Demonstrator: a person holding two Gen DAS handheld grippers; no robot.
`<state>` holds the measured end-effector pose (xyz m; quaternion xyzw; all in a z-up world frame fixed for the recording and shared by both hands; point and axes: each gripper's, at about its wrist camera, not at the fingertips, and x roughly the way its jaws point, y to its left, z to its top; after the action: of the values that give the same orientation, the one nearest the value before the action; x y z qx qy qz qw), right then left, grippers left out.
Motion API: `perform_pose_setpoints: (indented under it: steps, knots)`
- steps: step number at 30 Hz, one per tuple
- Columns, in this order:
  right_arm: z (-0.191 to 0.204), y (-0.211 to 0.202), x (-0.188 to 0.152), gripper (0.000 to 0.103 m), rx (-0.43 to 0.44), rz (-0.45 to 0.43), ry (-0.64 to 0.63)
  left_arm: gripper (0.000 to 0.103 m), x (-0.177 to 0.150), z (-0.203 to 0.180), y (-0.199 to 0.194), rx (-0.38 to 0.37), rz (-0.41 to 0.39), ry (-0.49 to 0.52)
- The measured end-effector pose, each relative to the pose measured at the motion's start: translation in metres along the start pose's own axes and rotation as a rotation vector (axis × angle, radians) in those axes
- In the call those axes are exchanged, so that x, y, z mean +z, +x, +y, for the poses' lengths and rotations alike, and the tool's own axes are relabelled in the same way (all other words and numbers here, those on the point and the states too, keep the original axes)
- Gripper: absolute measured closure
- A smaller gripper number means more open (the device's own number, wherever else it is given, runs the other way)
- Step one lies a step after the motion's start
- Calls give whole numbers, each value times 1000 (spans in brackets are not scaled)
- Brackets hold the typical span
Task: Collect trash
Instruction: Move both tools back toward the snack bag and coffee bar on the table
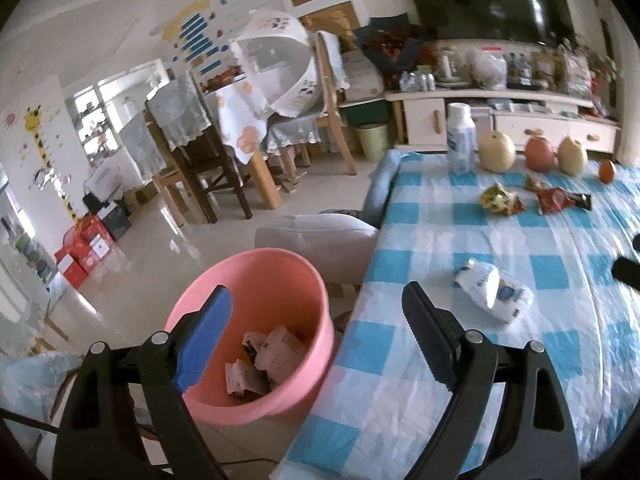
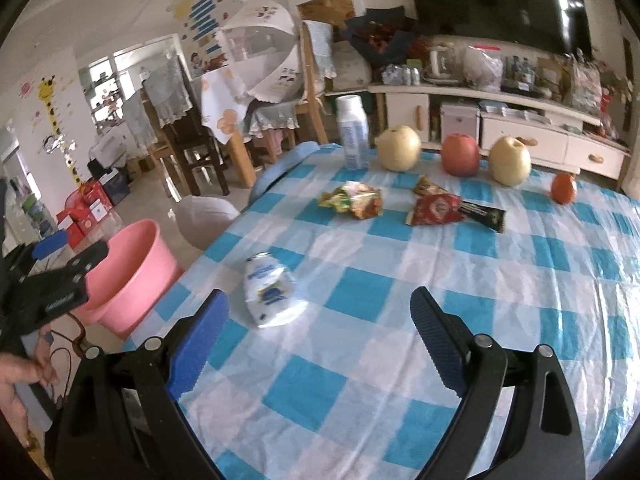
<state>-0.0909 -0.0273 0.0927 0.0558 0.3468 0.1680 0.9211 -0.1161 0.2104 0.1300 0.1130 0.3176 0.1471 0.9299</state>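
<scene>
A pink bucket [image 1: 276, 280] with crumpled paper trash [image 1: 264, 360] inside stands on the floor beside the table; it also shows in the right wrist view [image 2: 132, 268]. My left gripper [image 1: 316, 320] is open and empty, hovering over the bucket's rim and the table's left edge. A crumpled white-and-blue wrapper [image 1: 494, 290] lies on the checked cloth, also seen from the right [image 2: 270, 290]. A yellow-green wrapper [image 2: 354, 198] and a red wrapper [image 2: 438, 208] lie farther back. My right gripper [image 2: 320, 318] is open and empty above the cloth, just right of the white wrapper.
A white bottle [image 2: 352, 136], two yellow pears [image 2: 400, 148], a red apple [image 2: 460, 154] and a small orange fruit [image 2: 564, 188] stand along the table's far edge [image 2: 600, 196]. A white stool [image 1: 320, 236] is next to the bucket. Chairs and a dining table [image 1: 224, 128] stand behind.
</scene>
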Motion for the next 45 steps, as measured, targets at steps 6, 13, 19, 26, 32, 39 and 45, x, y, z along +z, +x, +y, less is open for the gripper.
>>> perform_pose_setpoints:
  steps: [6,13,19,26,32,39,45]
  knots:
    - [-48,1,14,12,-46,5,49,16,9,-29,-15,-72,-7,59]
    - [-110,28,35,12,-122,25,112,16,44,-73,-2,-194,-28,79]
    - [-164,65,52,12,-65,46,310,16,72,-115,38,-303,3,42]
    - [-178,102,79,12,-49,47,295,16,88,-157,104,-418,105,-47]
    - [-168,141,92,12,-84,102,189,16,99,-180,151,-460,160,-142]
    - [-167,169,99,12,-117,121,109,26,108,-195,190,-437,185,-180]
    - [-171,191,93,22,-61,171,88,37,113,-205,209,-435,211,-154]
